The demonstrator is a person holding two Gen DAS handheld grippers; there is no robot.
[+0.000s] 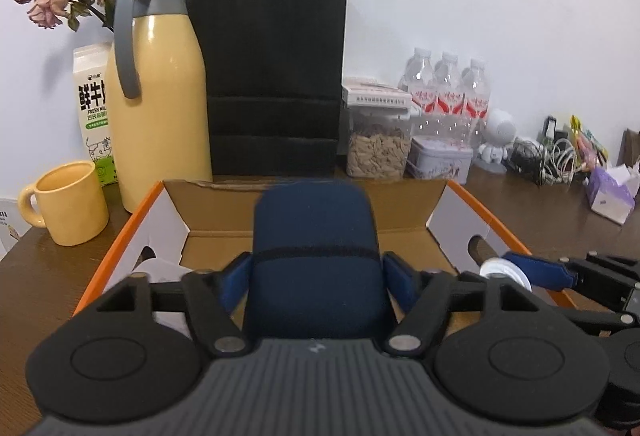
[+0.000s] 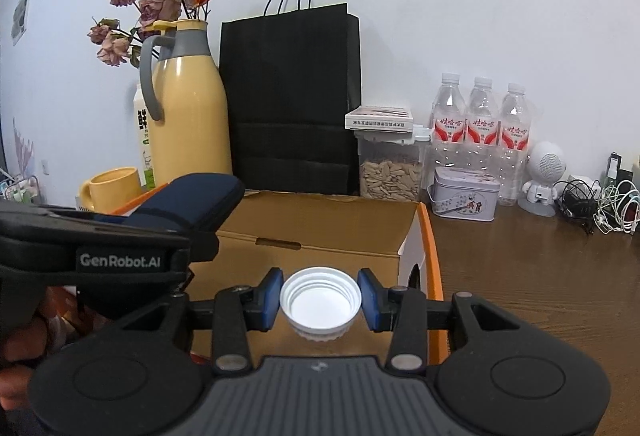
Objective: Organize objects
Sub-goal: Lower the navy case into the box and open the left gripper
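behind the open orange-edged cardboard box [image 2: 320,232] stands a black paper bag [image 2: 290,96]; left hand-held gripper [image 1: 316,276] gapes around a navy zipped case [image 1: 316,256], right hand-held gripper [image 2: 320,300] clamps a white ribbed plastic cap [image 2: 320,302].

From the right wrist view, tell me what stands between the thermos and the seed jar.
The black paper bag stands between the thermos and the seed jar, against the wall; the left wrist view shows the same.
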